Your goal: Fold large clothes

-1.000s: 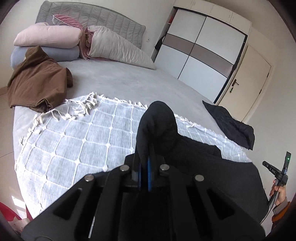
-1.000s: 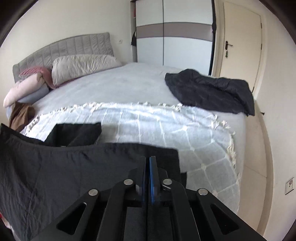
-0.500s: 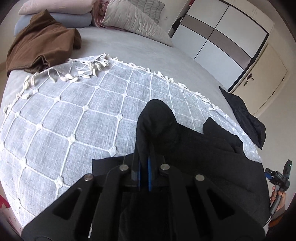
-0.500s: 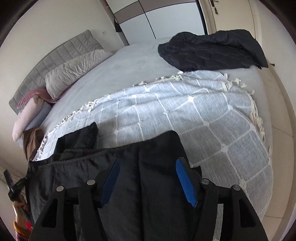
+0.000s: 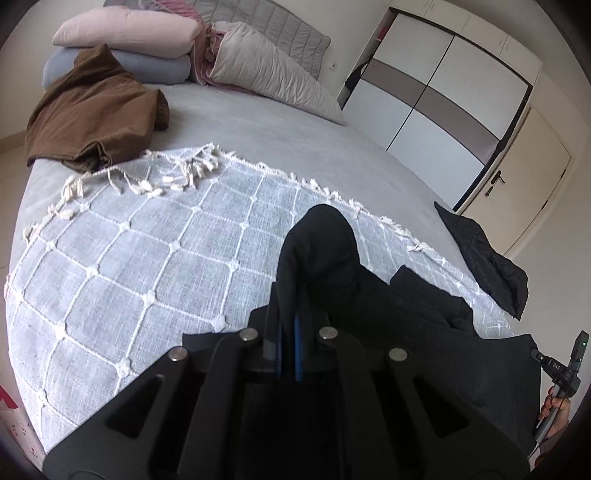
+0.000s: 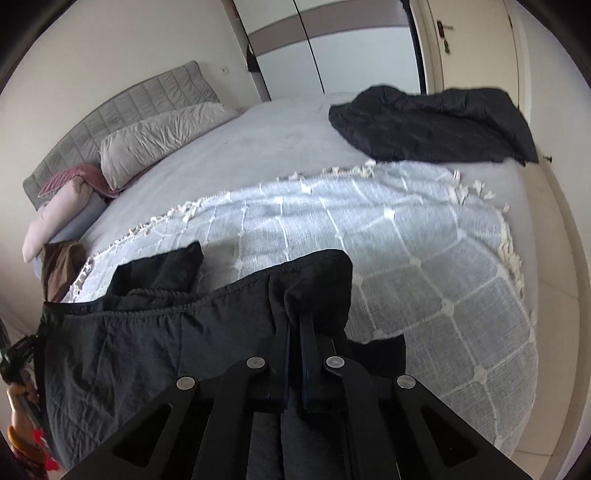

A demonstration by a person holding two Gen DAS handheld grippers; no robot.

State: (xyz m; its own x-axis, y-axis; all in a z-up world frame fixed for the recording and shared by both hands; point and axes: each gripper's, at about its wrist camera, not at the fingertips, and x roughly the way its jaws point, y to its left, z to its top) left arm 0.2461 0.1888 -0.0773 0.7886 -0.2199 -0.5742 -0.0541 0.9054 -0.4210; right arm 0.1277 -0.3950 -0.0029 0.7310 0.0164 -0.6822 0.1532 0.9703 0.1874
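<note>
Left wrist view shows the left claw (image 5: 289, 334) clamped on a dark, crinkled cotton garment (image 5: 424, 332) over the grey fringed checked throw (image 5: 147, 258), the right claw (image 6: 295, 328) likewise pinching its waistband; laying it flat likely comes next.

black garments 2 (image 5: 406, 332) (image 5: 487, 254) | brown garment 1 (image 5: 96, 110) | checked throw 1 (image 5: 147, 258) | pillows 4 (image 5: 125, 31)

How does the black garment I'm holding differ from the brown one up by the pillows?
The black garment is pinched by both the left tongs and the right tongs; the brown garment is untouched. The black one hangs over the white-gridded throw; the brown one lies bunched on the bare grey sheet beside the pillows. Both are unfolded.
</note>
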